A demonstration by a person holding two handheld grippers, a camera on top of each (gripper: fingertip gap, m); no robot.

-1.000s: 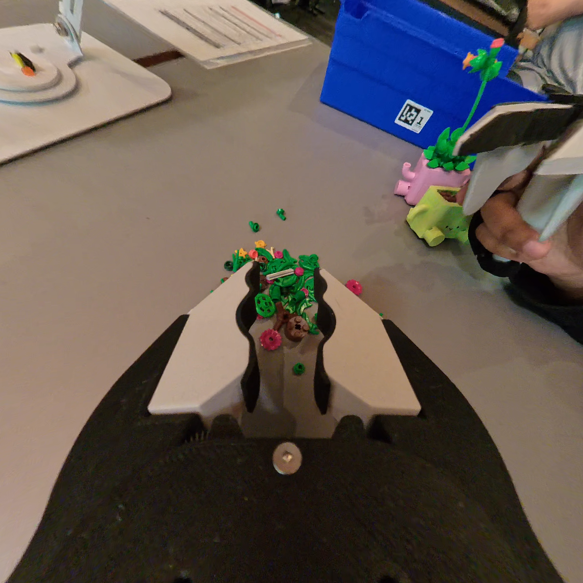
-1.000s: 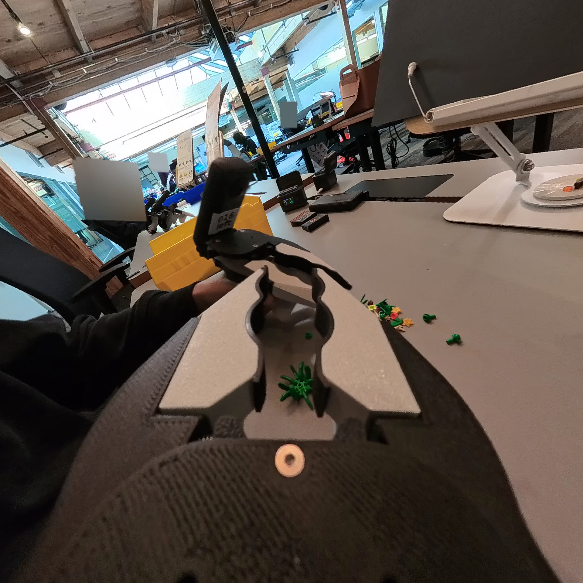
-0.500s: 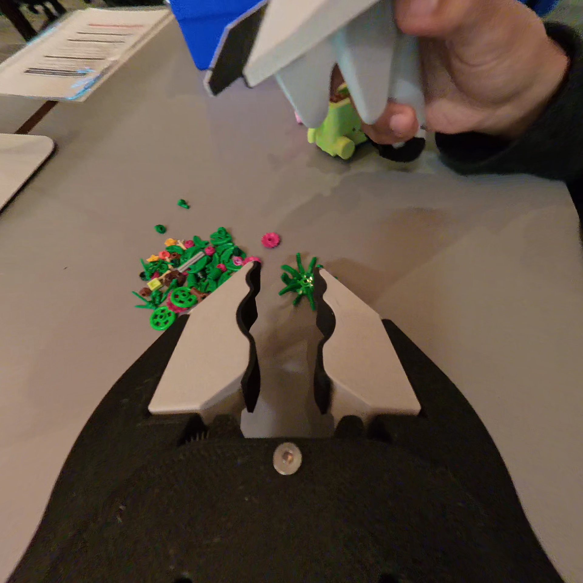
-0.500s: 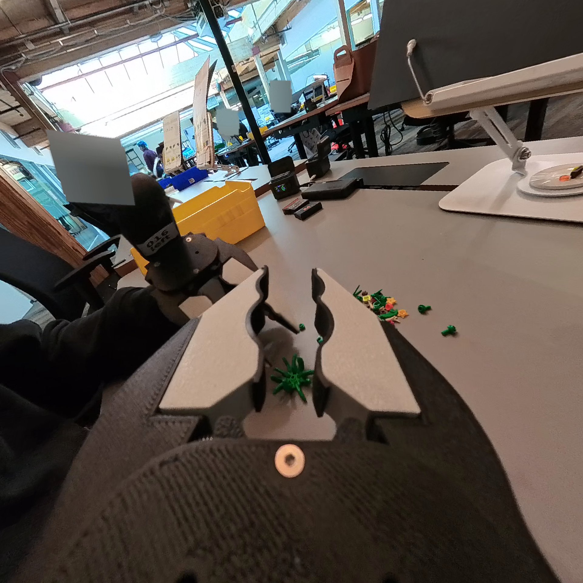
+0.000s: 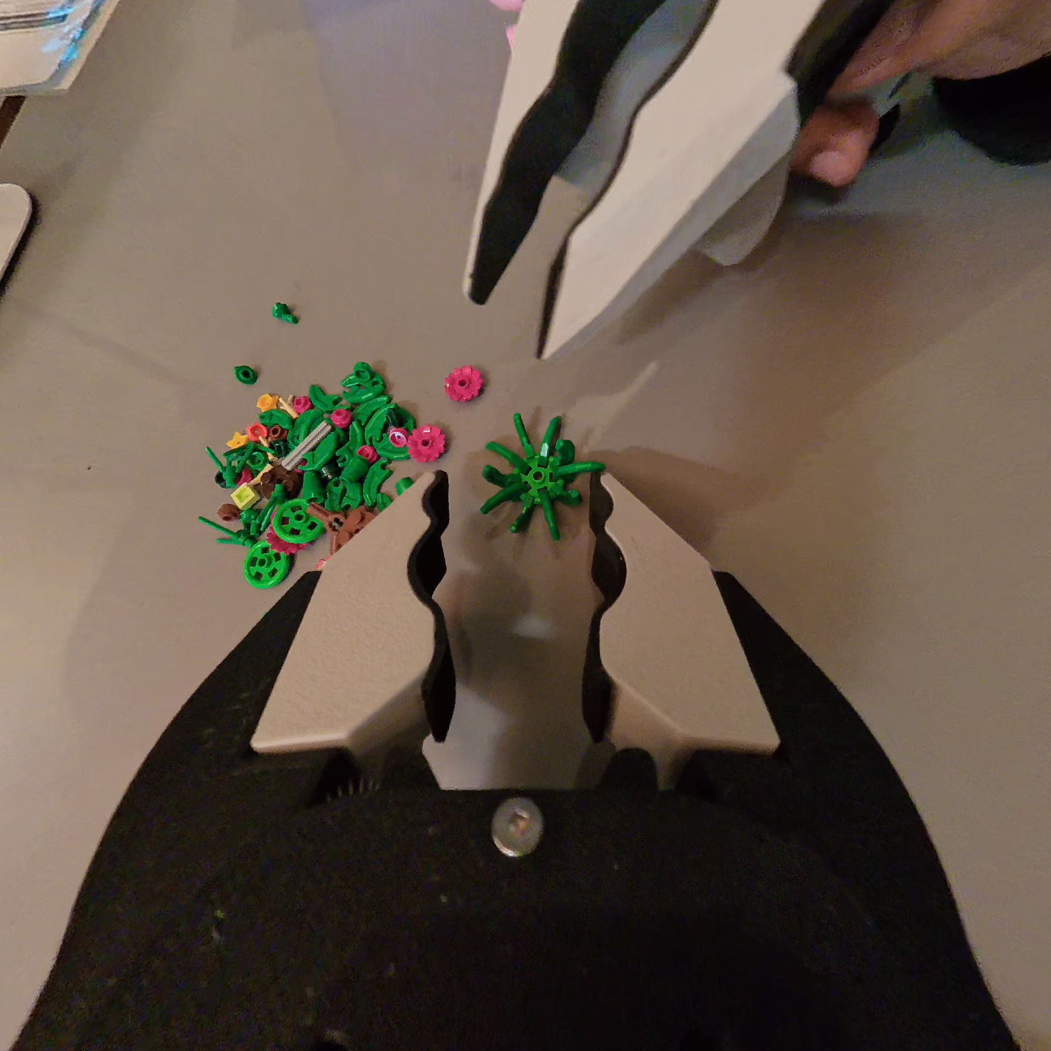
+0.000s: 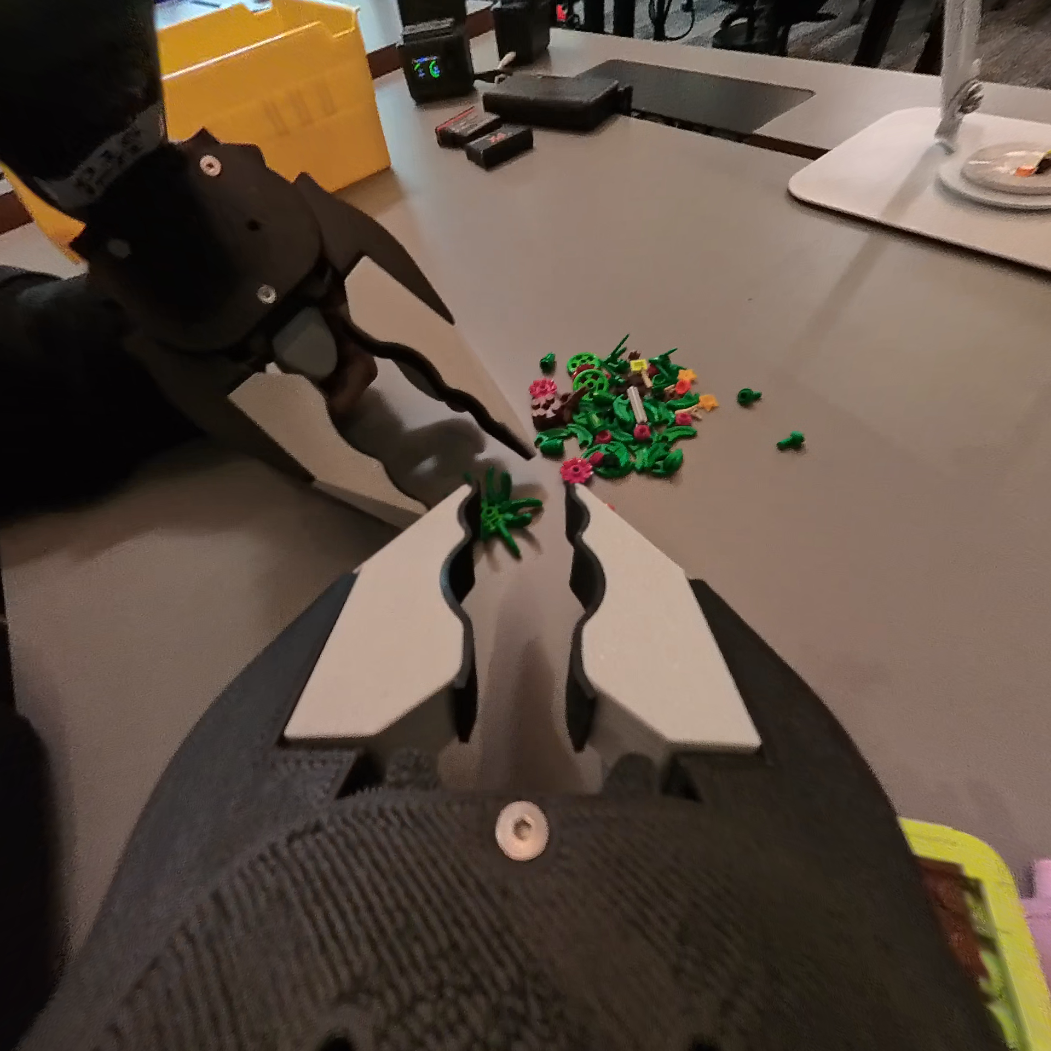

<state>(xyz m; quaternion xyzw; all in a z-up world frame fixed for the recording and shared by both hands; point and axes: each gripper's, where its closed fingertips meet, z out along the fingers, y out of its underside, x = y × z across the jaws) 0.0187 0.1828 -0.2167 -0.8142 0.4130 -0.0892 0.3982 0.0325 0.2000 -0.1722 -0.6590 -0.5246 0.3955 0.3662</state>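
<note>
green spiky plant piece (image 5: 534, 476) lies on the grey desk (image 5: 853, 512) between both grippers' tips, partly hidden behind the right gripper (image 6: 517, 500). left gripper (image 5: 514, 483) jaws gape wide, right's narrower, both empty; open desk spreads rightward, loose pile (image 5: 318, 472) just left.

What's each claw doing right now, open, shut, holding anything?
Left claw: open, empty, tips either side of the spiky green plant piece on the table.
Right claw: open, empty, tips near the same piece.

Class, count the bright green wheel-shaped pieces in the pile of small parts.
2. One wheel sits on the pile's near edge; the other wheel lies beside it, nearest the left tongs. Others may be buried.
</note>
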